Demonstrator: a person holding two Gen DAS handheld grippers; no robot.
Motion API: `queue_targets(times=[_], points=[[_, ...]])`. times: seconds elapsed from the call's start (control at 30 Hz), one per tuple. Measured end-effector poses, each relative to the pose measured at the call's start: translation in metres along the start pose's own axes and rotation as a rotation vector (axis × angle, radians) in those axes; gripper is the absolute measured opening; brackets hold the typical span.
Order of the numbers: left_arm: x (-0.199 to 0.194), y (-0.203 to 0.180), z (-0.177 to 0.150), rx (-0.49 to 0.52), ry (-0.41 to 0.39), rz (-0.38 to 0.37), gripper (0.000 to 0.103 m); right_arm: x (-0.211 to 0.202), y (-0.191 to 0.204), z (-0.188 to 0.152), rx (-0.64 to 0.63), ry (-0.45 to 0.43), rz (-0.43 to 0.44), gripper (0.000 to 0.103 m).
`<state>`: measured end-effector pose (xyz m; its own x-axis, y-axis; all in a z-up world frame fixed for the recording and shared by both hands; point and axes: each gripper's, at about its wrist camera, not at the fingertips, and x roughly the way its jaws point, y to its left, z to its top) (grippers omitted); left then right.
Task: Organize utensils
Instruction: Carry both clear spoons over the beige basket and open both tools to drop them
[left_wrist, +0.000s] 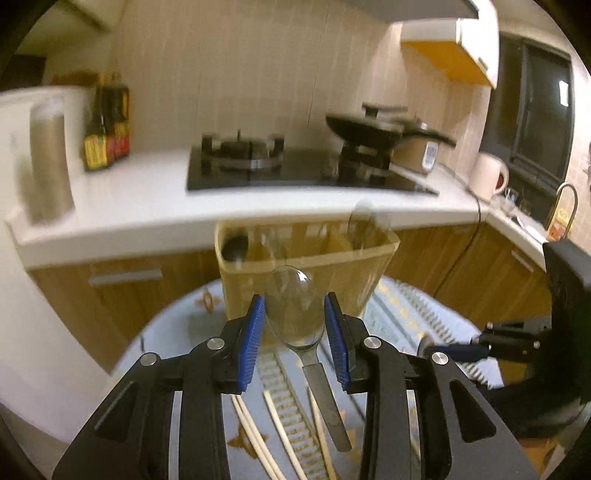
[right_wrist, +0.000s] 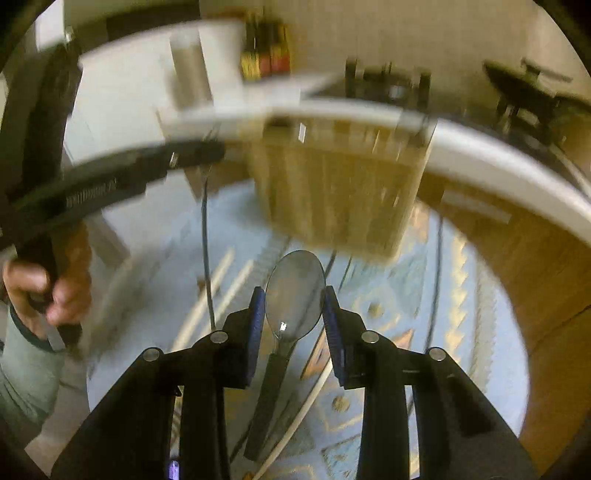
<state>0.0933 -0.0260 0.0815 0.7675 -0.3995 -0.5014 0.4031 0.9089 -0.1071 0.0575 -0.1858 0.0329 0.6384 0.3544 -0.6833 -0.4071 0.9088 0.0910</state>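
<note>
No readable writing anywhere that I can make out; the dark sauce bottles (left_wrist: 107, 125) on the kitchen counter have yellow and red labels, but they're way too blurry to read. On to the actual stuff: the left claw (left_wrist: 295, 314) is pinching a metal spoon (left_wrist: 295, 306) by the sides of its bowl. The bowl tip points away from the camera toward the tan slatted utensil basket (left_wrist: 306, 273), and the handle runs back down toward the camera, so the long axis lies pretty much along the claw's fingers. The right claw (right_wrist: 294, 306) has a spoon with a dark handle (right_wrist: 293, 295) gripped the same way, blue pads against the bowl's edges, bowl forward, handle trailing back and a bit to the left. Both claws are tipped downward over the round worktop (left_wrist: 406, 306) with the blue patterned cloth, with the basket standing on it just ahead of them. The basket already has a few utensils standing in it, including a dark ladle-ish thing (left_wrist: 234, 247) at its left end. Loose chopsticks (left_wrist: 255, 439) lie on the cloth under the left claw. In the right wrist view a hand (right_wrist: 40, 295) is wrapped around the left gripper's handle, with a greyish sleeve below it.
</note>
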Motion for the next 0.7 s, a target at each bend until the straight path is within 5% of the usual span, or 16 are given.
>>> queue_targets(times=[0.33,0.5,0.7], points=[[-0.030,-0.010,0.085,0.000,-0.278,0.057,0.032,-0.072,-0.041,0.091,0.043,-0.402,-0.146,0.029],[-0.014,-0.020,0.110,0.067,-0.325,0.136,0.032,-0.078,-0.051,0.120,0.022,-0.574,-0.279,0.029],[0.014,-0.016,0.116,0.062,-0.354,0.146,0.032,-0.053,-0.064,0.128,-0.011,-0.647,-0.384,0.029]])
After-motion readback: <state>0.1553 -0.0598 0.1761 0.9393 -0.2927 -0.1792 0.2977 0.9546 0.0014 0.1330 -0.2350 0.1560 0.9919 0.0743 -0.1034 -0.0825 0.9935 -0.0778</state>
